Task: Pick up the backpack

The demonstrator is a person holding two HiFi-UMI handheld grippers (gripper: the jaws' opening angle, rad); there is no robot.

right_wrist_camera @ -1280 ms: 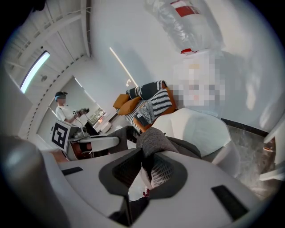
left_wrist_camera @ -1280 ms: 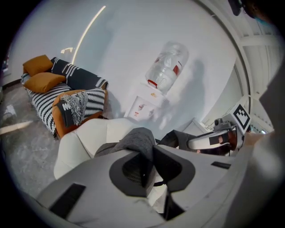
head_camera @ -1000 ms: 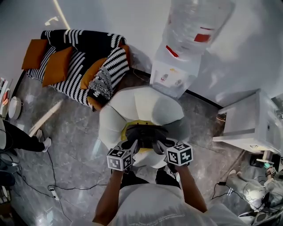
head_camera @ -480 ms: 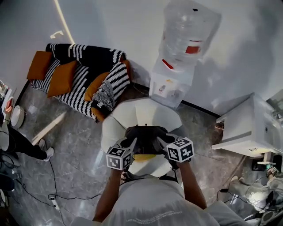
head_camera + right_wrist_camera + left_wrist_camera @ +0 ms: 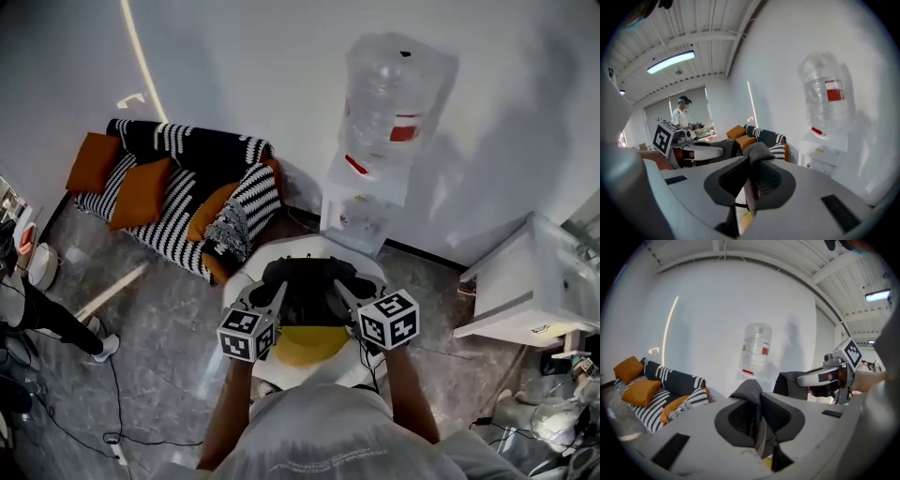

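Head view: a dark grey and yellow fabric backpack (image 5: 302, 298) is hanging between both grippers, over a white rounded chair (image 5: 314, 245).
Left gripper (image 5: 278, 298): its jaws are pinching a dark grey fabric strap (image 5: 749, 391) of it.
Right gripper (image 5: 337, 296): its jaws are clamping the other grey strap (image 5: 758, 152).
Behind: a white water dispenser (image 5: 370, 202) is standing against the wall.

The person wears a pale grey short-sleeved shirt (image 5: 319, 436) with a faint line of small print across it; the forearms are bare. The left gripper (image 5: 275, 298) and right gripper (image 5: 342, 298) have smooth light grey bodies and dark rounded pads (image 5: 736, 420). Each carries a white cube (image 5: 246, 335) printed with black square markers.
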